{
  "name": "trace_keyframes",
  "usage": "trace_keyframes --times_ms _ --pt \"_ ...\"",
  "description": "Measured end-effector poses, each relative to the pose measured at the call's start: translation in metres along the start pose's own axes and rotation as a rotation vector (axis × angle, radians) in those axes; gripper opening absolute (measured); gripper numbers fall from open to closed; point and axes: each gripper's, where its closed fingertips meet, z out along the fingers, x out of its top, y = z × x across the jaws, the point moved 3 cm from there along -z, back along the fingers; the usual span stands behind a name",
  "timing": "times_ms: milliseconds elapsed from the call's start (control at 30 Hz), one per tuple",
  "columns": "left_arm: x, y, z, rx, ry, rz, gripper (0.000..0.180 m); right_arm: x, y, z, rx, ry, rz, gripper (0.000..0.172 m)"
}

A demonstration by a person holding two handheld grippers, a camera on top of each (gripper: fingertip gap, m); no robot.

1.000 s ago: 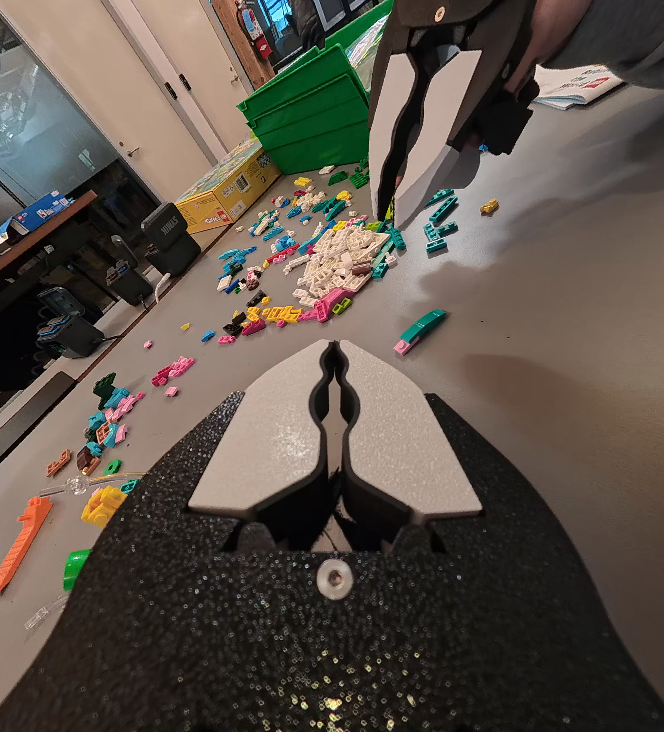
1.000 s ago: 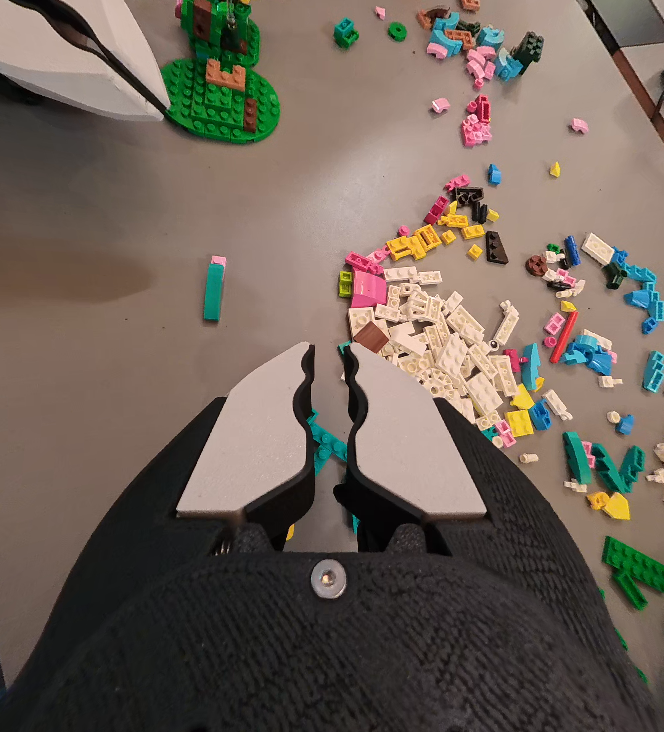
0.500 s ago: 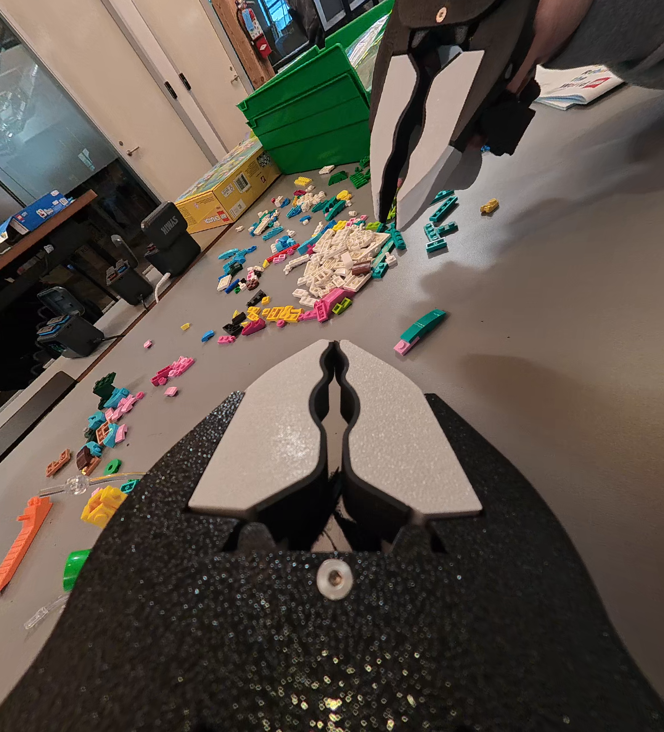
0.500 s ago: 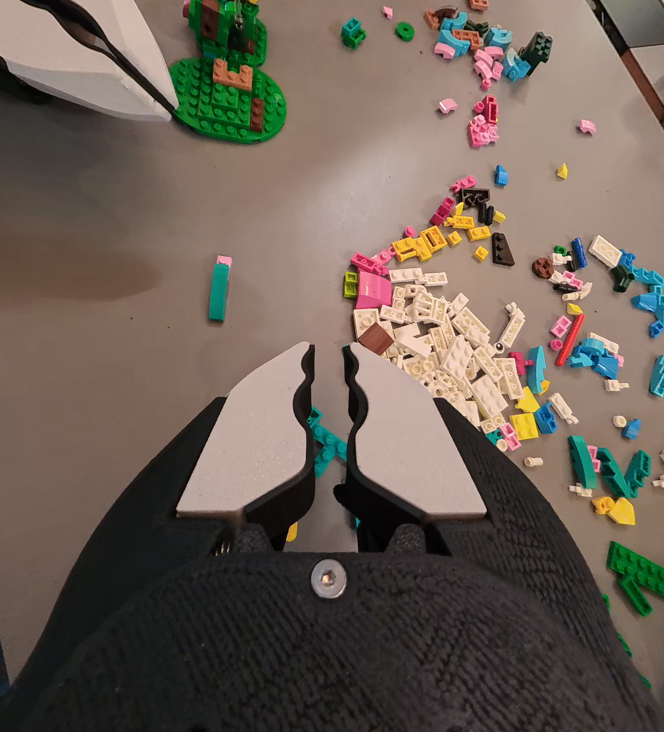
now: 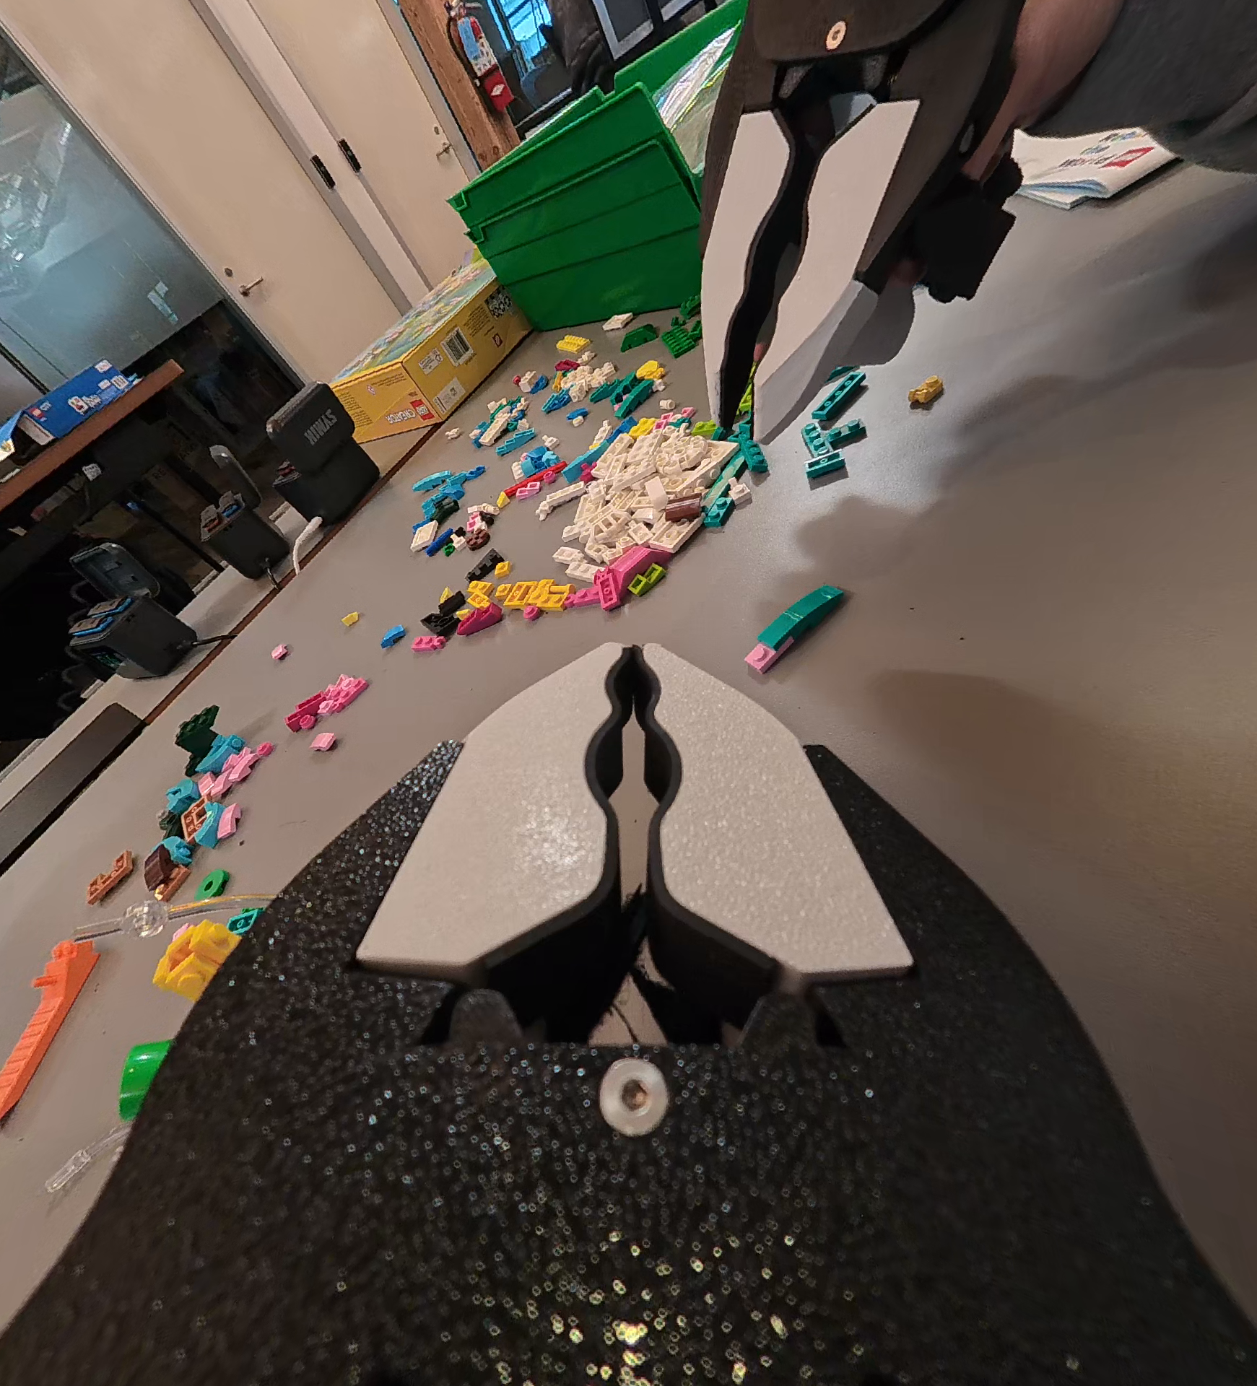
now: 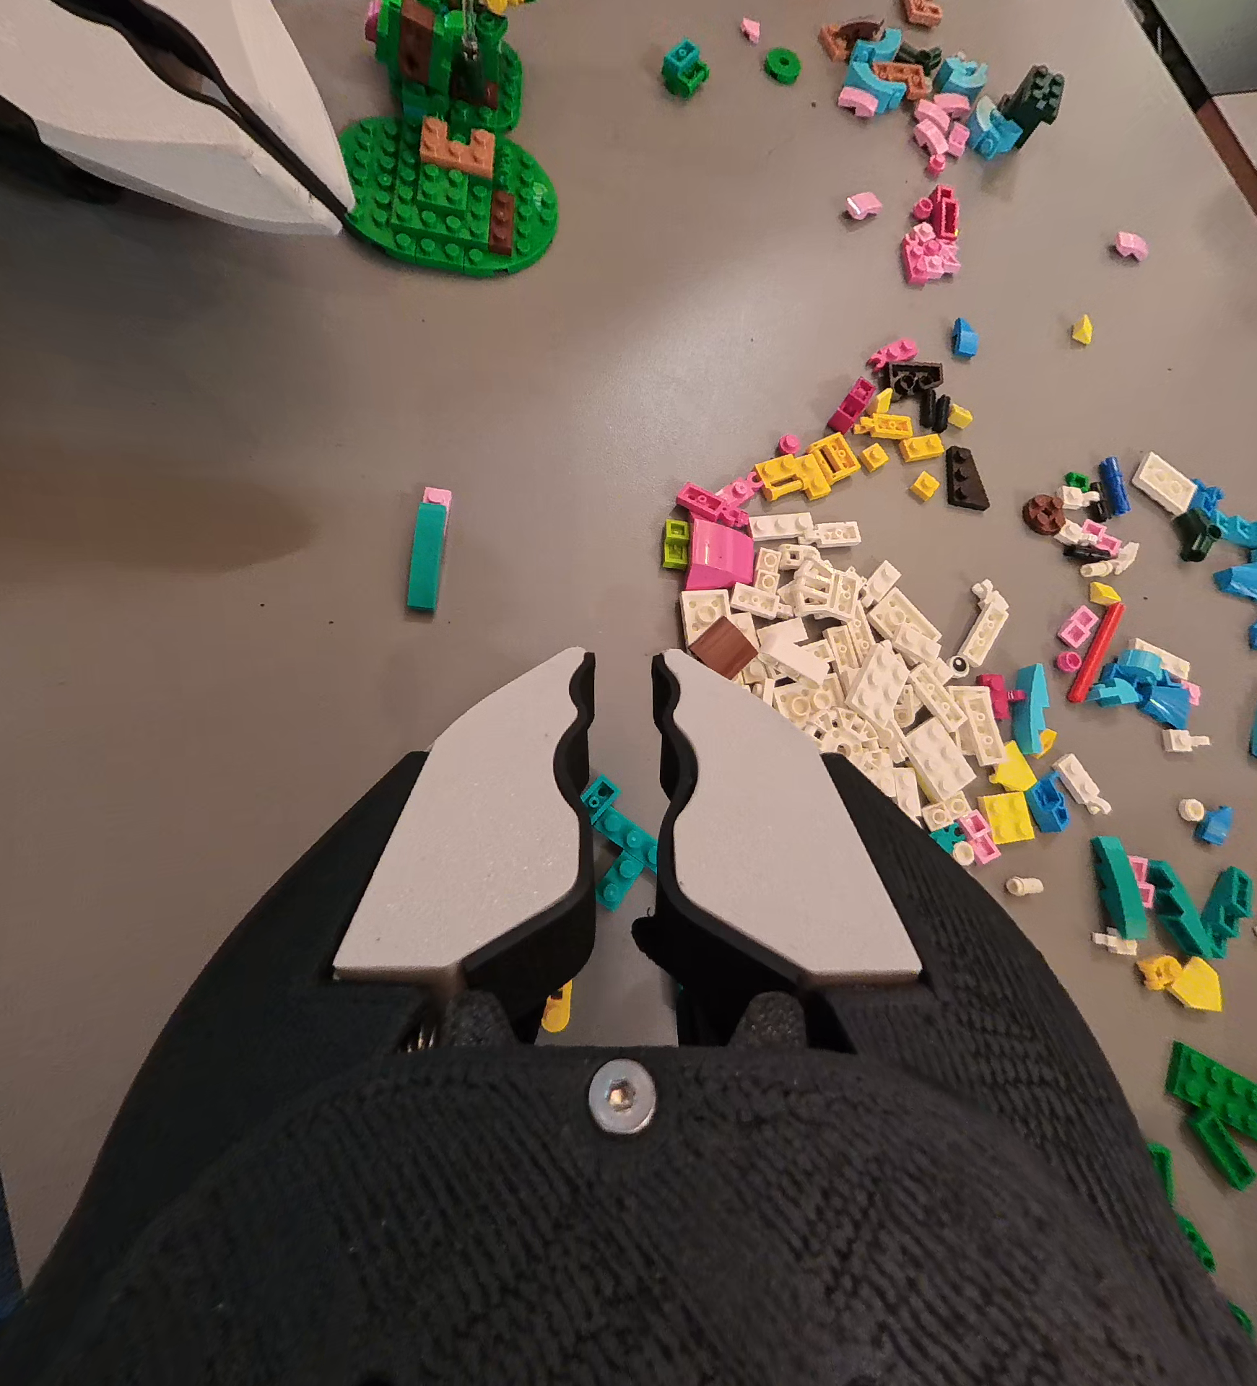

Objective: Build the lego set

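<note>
My left gripper (image 5: 633,652) is shut and empty, low over the grey table (image 5: 1023,675). It also shows in the right wrist view (image 6: 336,210), with its tip beside a green brick model on a round green base (image 6: 452,202). My right gripper (image 6: 624,660) is slightly open with nothing between its pads. In the left wrist view it (image 5: 741,427) points down at the near edge of a pile of white bricks (image 5: 648,495), over several teal plates (image 6: 621,840). A teal curved brick on a pink plate (image 6: 426,555) lies alone between the grippers and also shows in the left wrist view (image 5: 798,619).
Loose pink, yellow, blue and black bricks (image 6: 873,450) spread around the white pile (image 6: 858,660). Green bins (image 5: 588,225) and a yellow box (image 5: 430,367) stand at the far end. An orange tool (image 5: 32,1042) lies near the table's left edge. Green plates (image 6: 1225,1102) lie at the right. Spacing between my two grippers at the tips: around 12 cm.
My right gripper has drifted a little over the edge of the white pile, jaws as before. My left gripper has stayed still and shut.
</note>
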Motion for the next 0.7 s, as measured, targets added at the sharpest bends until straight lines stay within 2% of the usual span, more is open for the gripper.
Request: trace_keyframes --times_ms 200,333,467,567,600,700 --pt "0.000 -0.001 0.000 0.007 0.000 -0.006 0.000 0.002 -0.002 0.001 0.001 0.006 -0.009 0.013" --pt "0.009 -0.014 -0.007 0.059 0.045 -0.066 0.000 0.007 -0.004 0.002 -0.002 0.029 -0.014 0.013" --pt "0.015 -0.044 -0.024 0.144 0.039 -0.128 0.000 0.015 -0.005 0.008 -0.007 0.048 -0.030 0.013" --pt "0.019 -0.088 -0.047 0.254 -0.007 -0.165 0.001 0.033 -0.001 0.010 -0.014 0.072 -0.056 0.014" --pt "0.023 -0.105 -0.056 0.287 -0.008 -0.189 0.019 0.042 0.000 0.012 -0.008 0.090 -0.064 0.014" --pt "0.021 -0.159 -0.083 0.385 -0.059 -0.295 0.039 0.070 0.008 0.027 0.031 0.121 -0.087 0.014"
